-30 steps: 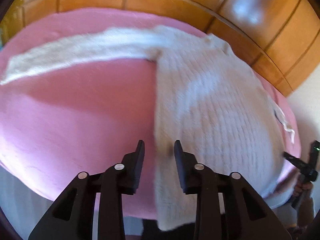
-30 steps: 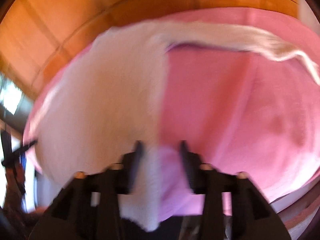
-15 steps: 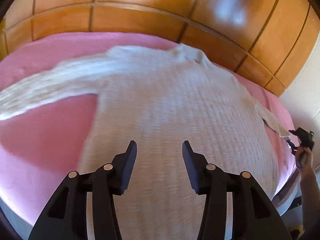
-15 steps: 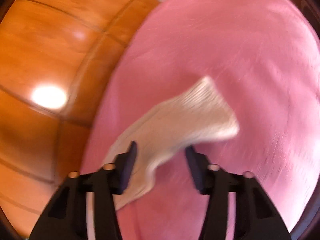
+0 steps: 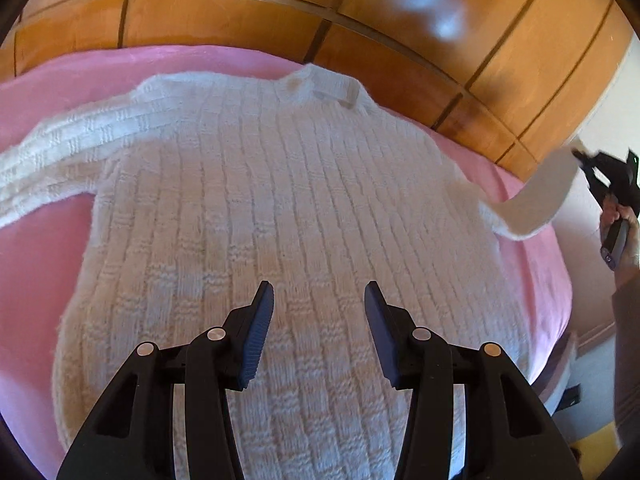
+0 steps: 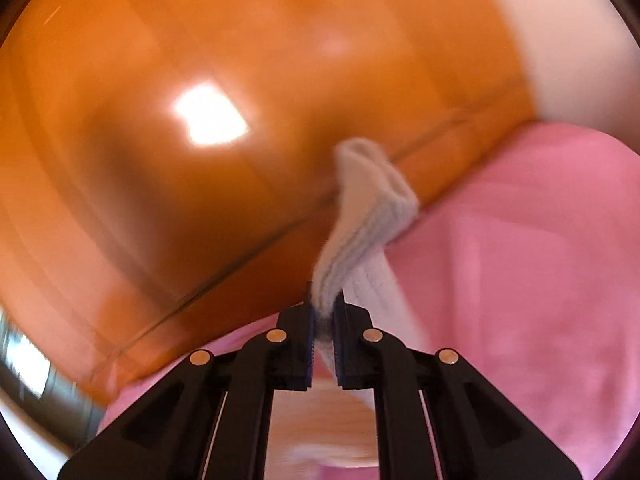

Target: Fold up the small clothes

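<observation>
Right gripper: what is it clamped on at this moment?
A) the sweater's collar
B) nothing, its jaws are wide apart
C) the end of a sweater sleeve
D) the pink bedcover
C: the right gripper has its jaws pinched on the end of the sweater sleeve, lifted off the pink bedcover.

Open air above sweater (image 5: 280, 208), nothing standing on it; bare pink bedspread (image 5: 36, 280) free at left & right edges; wooden headboard (image 5: 240, 16) walls off far side; raised sleeve (image 5: 536, 196) crosses right-hand gap.
</observation>
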Demonstrator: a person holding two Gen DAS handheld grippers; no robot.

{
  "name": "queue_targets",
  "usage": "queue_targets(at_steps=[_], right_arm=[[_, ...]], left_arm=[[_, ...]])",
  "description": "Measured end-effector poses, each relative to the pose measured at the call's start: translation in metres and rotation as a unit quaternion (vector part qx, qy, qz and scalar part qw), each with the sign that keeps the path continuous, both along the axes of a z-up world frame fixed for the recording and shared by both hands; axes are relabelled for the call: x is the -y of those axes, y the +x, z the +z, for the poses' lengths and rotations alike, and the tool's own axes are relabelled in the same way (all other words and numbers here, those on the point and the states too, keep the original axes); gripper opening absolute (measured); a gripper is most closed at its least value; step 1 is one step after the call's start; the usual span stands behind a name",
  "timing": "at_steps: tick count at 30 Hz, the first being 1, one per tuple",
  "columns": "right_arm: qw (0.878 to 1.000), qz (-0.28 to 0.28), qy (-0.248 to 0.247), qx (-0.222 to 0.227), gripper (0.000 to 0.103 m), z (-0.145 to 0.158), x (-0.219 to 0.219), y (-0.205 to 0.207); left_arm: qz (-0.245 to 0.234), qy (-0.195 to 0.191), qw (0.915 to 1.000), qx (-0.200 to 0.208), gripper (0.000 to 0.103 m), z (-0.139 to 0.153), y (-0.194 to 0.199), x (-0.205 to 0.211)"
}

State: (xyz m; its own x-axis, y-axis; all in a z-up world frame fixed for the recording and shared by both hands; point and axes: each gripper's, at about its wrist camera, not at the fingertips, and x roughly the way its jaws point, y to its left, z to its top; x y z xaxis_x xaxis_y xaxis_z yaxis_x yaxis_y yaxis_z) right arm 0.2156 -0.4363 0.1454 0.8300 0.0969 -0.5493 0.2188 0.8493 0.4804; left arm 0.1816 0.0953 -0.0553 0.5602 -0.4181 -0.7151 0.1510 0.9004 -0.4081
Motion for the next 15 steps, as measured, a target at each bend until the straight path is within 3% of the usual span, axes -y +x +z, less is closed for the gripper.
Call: queue_targets(at_steps=[4, 9, 11, 12, 13, 15], right_arm=[[0.989, 0.141, -0.028, -0.016, 0.007, -0.023, -0.128, 0.050], [0.956, 0.282, -0.055, -0.067, 0.007, -0.083, -0.271, 0.073], [0.939, 0.324, -0.070, -0.089, 0.011, -0.106, -0.304, 0.090], [0.933, 0.340, -0.075, -0.094, 0.024, -0.115, -0.317, 0.090], [0.931, 0.345, -0.070, -0.092, 0.046, -0.118, -0.321, 0.093], [0.937, 0.336, -0.049, -0.081, 0.052, -0.114, -0.316, 0.087]], left_arm=[[0.012, -0.023, 0.9997, 0.000, 0.046, 0.004, 0.008, -0.012], [0.032, -0.048, 0.9983, -0.003, 0.046, 0.006, 0.019, -0.030], [0.037, -0.055, 0.9978, -0.008, 0.046, 0.004, 0.025, -0.035], [0.040, -0.060, 0.9973, -0.011, 0.046, 0.003, 0.030, -0.037], [0.043, -0.063, 0.9970, -0.013, 0.046, 0.002, 0.033, -0.038], [0.047, -0.068, 0.9964, -0.018, 0.046, 0.001, 0.041, -0.041]])
